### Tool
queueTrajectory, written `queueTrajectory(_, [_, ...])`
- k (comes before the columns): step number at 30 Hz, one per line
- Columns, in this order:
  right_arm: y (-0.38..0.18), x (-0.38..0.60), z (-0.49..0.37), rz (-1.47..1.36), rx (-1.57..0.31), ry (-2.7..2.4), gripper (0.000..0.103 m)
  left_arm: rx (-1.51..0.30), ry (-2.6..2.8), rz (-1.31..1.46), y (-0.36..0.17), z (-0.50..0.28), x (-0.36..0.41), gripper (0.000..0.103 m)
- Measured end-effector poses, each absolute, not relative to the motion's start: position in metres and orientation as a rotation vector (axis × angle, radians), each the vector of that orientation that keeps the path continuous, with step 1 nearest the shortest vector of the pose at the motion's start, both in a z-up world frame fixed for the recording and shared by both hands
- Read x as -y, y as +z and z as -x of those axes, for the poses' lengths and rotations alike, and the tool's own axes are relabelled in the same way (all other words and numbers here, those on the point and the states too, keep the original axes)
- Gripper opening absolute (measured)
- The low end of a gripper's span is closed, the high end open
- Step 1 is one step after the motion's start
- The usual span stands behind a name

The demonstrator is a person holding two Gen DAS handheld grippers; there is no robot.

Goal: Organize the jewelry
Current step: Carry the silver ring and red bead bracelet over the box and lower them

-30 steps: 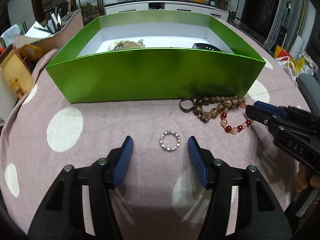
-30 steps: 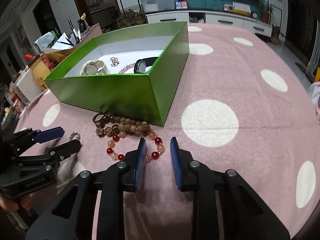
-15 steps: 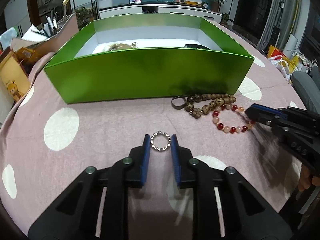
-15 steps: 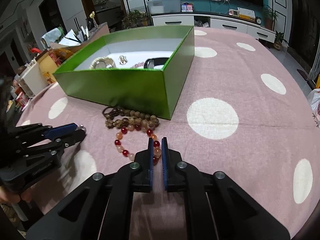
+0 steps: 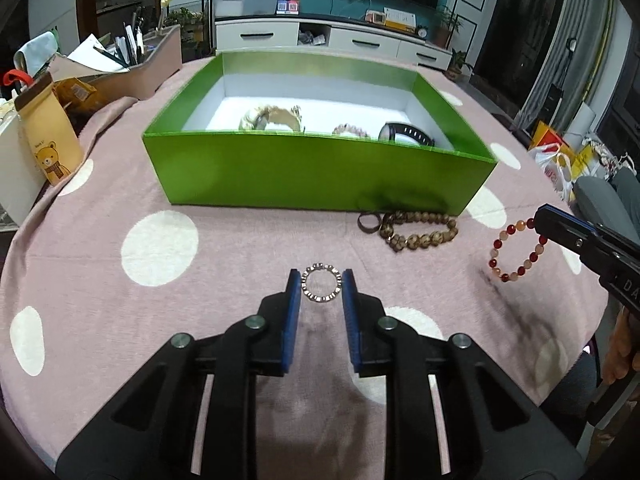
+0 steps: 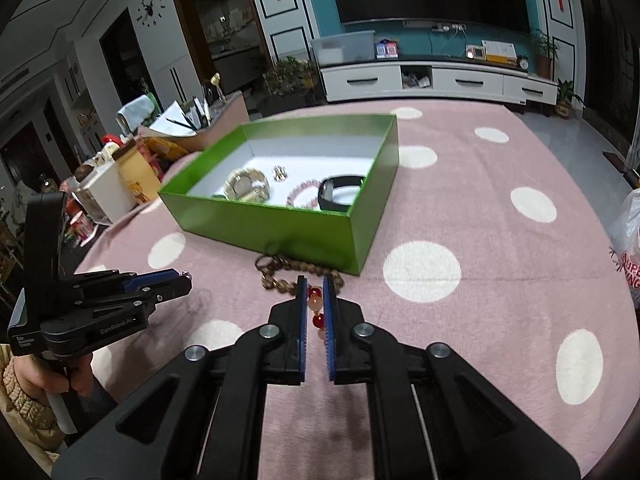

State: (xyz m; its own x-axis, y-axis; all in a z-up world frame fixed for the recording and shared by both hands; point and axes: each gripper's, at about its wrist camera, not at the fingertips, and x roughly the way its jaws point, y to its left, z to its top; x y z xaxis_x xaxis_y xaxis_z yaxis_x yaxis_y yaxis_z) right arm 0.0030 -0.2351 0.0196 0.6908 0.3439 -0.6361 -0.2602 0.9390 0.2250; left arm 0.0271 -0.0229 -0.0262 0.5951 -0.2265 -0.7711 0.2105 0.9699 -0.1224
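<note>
We hold small ring (image 5: 321, 289) clamped across its width in left gripper (image 5: 321, 286), above tablecloth (image 5: 224, 248). Right gripper (image 6: 315, 298) pinches red bead bracelet (image 5: 516, 251); it dangles limp. Both light, slippery; we judge firm pinch needed. Green box (image 5: 312, 180) ahead.

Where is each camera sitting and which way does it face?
Left wrist: on the left tool, looking forward and down past the ring it grips to the green box; the right tool with the red bracelet shows at right.
Right wrist: on the right tool, looking down at the gripped bracelet, box beyond; the left tool and a hand show at left.
Shared: box, brown beads, dotted cloth, each other's tool.
</note>
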Motion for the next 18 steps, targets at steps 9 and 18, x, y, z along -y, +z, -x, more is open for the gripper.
queueTrajectory(9, [0.046, 0.236, -0.001, -0.140, -0.669, 0.369, 0.007, -0.862, -0.257, 0.045, 0.001, -0.023, 0.015, 0.020])
queueTrajectory(18, [0.071, 0.230, -0.007, -0.127, -0.605, 0.389, 0.007, -0.815, -0.268, 0.073, 0.031, -0.034, 0.005, 0.020])
